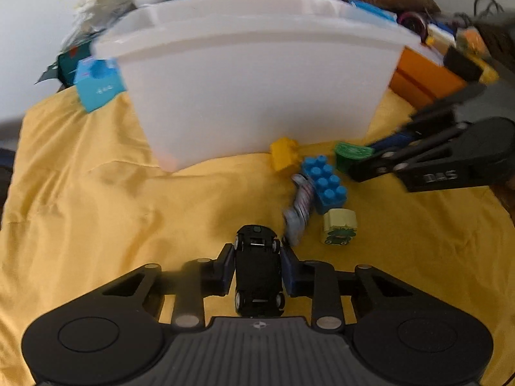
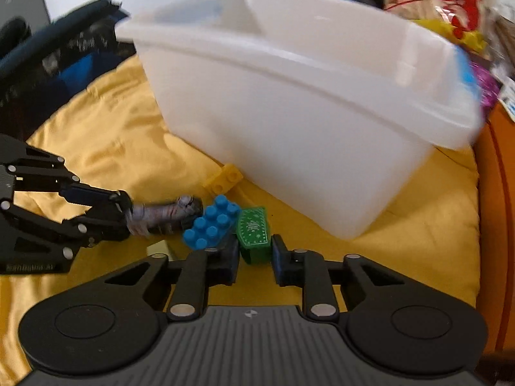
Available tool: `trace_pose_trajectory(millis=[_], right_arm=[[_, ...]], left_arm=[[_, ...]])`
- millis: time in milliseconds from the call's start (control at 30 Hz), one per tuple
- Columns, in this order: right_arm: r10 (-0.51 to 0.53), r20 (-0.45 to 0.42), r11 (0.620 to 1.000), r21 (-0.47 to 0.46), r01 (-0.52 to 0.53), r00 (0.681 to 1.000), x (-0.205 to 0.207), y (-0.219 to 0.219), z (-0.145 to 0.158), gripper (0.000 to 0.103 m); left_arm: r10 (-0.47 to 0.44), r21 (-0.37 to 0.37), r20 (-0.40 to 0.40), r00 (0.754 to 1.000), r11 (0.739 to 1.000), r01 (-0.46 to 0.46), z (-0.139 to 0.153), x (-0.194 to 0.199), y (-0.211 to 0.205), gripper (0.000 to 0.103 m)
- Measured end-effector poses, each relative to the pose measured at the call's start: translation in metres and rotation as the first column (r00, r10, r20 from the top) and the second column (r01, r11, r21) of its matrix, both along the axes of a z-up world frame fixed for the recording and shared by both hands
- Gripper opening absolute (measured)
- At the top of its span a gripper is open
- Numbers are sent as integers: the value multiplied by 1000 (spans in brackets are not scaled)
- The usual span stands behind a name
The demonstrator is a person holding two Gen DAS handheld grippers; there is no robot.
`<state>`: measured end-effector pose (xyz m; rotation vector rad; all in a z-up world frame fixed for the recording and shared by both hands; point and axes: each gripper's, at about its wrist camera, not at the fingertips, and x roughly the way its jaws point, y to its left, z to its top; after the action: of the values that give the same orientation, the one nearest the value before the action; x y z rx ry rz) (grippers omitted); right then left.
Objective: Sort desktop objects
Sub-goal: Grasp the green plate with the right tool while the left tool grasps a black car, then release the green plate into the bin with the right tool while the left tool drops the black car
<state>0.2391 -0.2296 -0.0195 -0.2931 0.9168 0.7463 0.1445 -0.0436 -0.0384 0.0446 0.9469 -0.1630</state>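
1. The left gripper (image 1: 257,267) is closed on a small black toy car (image 1: 259,273). Its two blue-padded fingers press the two sides of the car, and the car points forward along the fingers, with its underside and wheels facing the camera.
2. The right gripper (image 2: 256,257) is only partly open around a small green block with a white pattern (image 2: 253,230). The left finger is at the block's side, and a narrow gap shows between the block and the right finger, so I cannot tell if the grip is already firm.
3. A big white translucent plastic bin (image 1: 257,77) stands on the yellow cloth (image 1: 96,209) behind the small things.
4. A blue studded plastic brick (image 1: 323,183) lies just beside the green block, touching it in the right wrist view.
5. A small yellow brick (image 1: 283,152) lies against the foot of the bin.
6. A grey, crumpled wrapper-like thing (image 1: 301,209) lies along the left side of the blue brick; it is too blurred to say what it is.
7. A pale yellow block with a green cartoon picture (image 1: 339,226) lies near the blue brick, on the side nearer to the left camera.
8. Behind the bin is a pile of packets and boxes, among them an orange box (image 1: 421,77) on the right.
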Motion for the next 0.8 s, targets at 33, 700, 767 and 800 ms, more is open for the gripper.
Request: trace_pose_trajectory(millis=[33, 700, 767, 800], right_arm=[[-12, -5, 1000, 20, 12, 1000, -3, -6, 3, 22], [6, 35, 999, -37, -4, 999, 0, 13, -15, 23], [9, 42, 1000, -7, -8, 999, -6, 3, -4, 23], [6, 47, 1000, 8, -7, 999, -10, -3, 4, 23]], left_arm=[[8, -9, 9, 1000, 1000, -8, 4, -2, 3, 33], [91, -74, 64, 994, 994, -86, 40, -31, 29, 33], [101, -89, 80, 992, 992, -94, 46, -31, 32, 33], [106, -93, 89, 990, 991, -98, 50, -30, 34, 33]])
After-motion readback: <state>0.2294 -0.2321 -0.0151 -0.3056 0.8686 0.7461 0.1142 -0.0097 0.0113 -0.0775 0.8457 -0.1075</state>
